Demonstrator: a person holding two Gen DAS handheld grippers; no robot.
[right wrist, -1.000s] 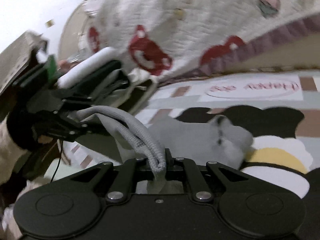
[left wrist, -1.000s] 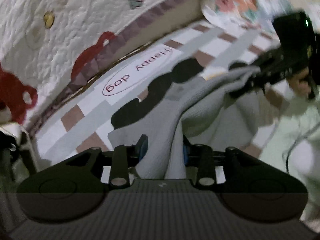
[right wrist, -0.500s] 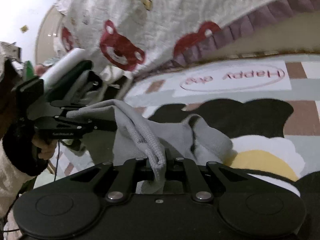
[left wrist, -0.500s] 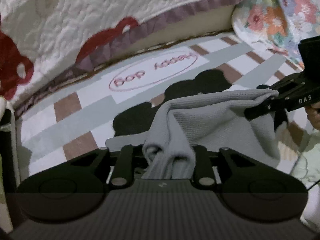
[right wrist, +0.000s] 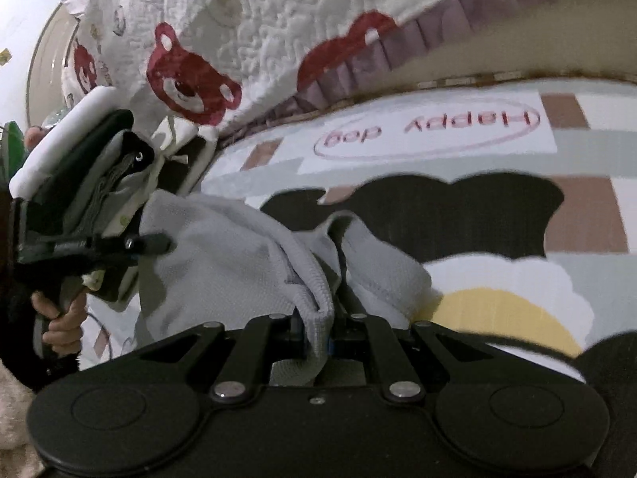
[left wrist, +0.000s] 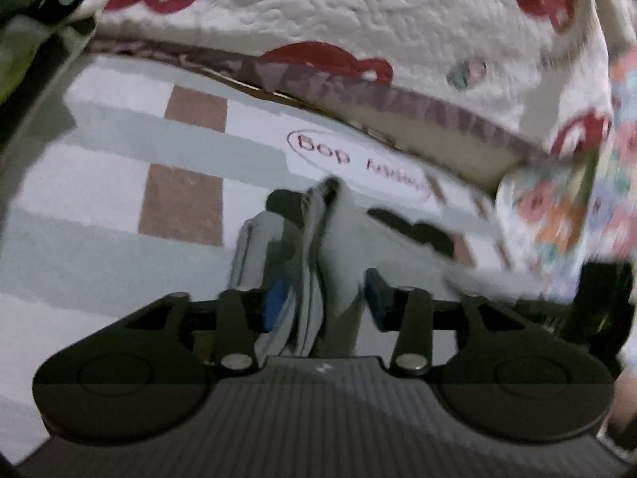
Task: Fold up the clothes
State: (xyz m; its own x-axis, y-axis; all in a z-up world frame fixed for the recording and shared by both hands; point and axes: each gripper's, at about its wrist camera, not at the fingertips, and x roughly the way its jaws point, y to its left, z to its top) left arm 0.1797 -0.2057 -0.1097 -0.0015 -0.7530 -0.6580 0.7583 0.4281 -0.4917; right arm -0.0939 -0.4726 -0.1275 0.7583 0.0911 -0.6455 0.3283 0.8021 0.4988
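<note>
A light grey knit garment point(right wrist: 239, 263) lies bunched on the patterned mat point(right wrist: 577, 271). My right gripper point(right wrist: 318, 336) is shut on a ribbed hem of it, close to the camera. In the left wrist view, folds of the same grey garment point(left wrist: 330, 247) hang between the blue pads point(left wrist: 275, 302) of my left gripper point(left wrist: 326, 298). Its jaws are opening, and the cloth sits slack between them. The right wrist view shows the left gripper point(right wrist: 155, 243) at the garment's far left edge, held by a hand point(right wrist: 59, 318).
A white quilt with red bears point(right wrist: 247, 40) hangs over the bed edge behind the mat. A floral cushion point(left wrist: 557, 207) lies at the right in the left wrist view. The mat carries "Happy dog" lettering point(right wrist: 430, 127). A dark bag point(right wrist: 99, 171) sits at the left.
The left gripper rolled and dropped toward the mat, and its jaws have spread from a tight grip on the garment. The right gripper kept its hold and sank slightly.
</note>
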